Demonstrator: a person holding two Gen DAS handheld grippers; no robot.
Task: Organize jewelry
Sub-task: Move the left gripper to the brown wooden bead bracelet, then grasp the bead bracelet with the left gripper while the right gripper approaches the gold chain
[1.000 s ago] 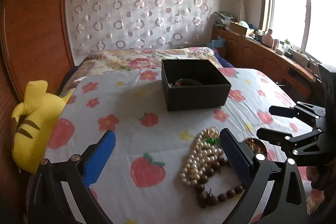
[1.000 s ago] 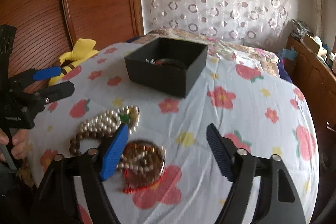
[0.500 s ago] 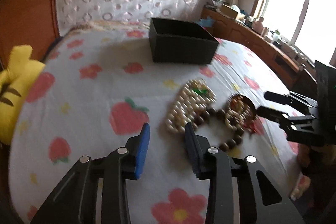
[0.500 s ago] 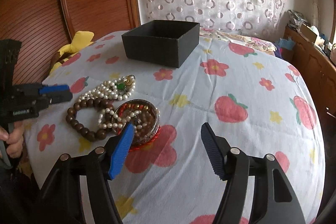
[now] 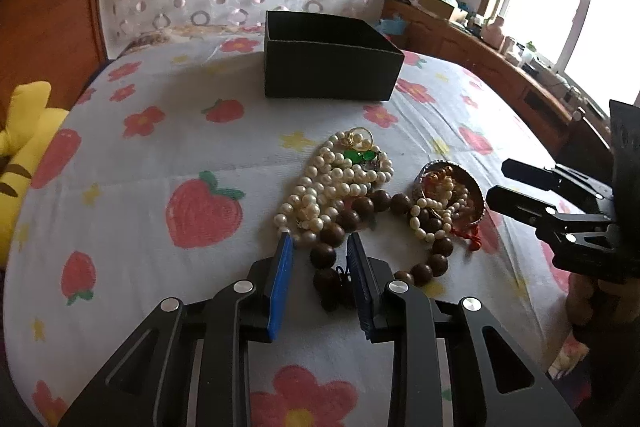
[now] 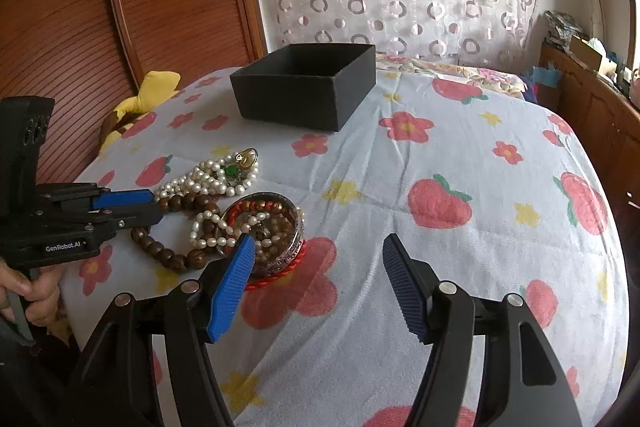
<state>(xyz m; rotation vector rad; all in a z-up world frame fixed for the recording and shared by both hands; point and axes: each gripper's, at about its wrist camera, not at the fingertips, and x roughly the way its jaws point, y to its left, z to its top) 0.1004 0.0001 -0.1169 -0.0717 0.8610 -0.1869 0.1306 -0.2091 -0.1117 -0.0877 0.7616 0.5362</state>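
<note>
My left gripper [image 5: 319,247] had just been closing, its pads set either side of the wooden beads [image 5: 325,254] so I could lift that strand clear of the pearls [image 5: 328,187] tangled over it; whether the pads already pressed on the beads I couldn't tell. My right gripper [image 6: 318,259] stood wide with nothing between its pads, its blue finger [image 6: 234,279] just beside the bangle [image 6: 276,231], waiting its turn. Both pointed steeply down at the pile on the bedspread [image 6: 460,155]. The black box [image 5: 328,63], where I judged everything belonged, sat well beyond.
</note>
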